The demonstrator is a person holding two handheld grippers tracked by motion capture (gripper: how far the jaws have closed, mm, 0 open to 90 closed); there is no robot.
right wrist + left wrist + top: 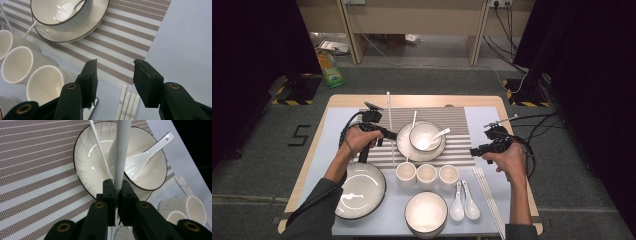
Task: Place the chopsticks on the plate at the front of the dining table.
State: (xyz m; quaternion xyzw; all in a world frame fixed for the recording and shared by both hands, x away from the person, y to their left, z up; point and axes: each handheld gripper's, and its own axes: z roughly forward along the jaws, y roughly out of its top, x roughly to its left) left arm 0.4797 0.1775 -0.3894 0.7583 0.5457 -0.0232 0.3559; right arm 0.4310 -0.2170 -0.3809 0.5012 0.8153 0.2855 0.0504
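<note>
While clamped in left gripper [115, 195], chopstick [121, 152] white, slender, straight.

Wooden table [343, 101], pale blue cloth [388, 216], striped mat [460, 131]

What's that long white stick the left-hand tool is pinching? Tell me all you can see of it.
It is a white chopstick, long, slim and smooth, with a glossy look like plastic or ceramic, though I cannot tell which. The left gripper is shut on it low down, its two black jaws pressing either side. In the high view it runs straight along the striped placemat, just left of the plate that carries a bowl. A second chopstick lies slanted across that plate's rim.
</note>
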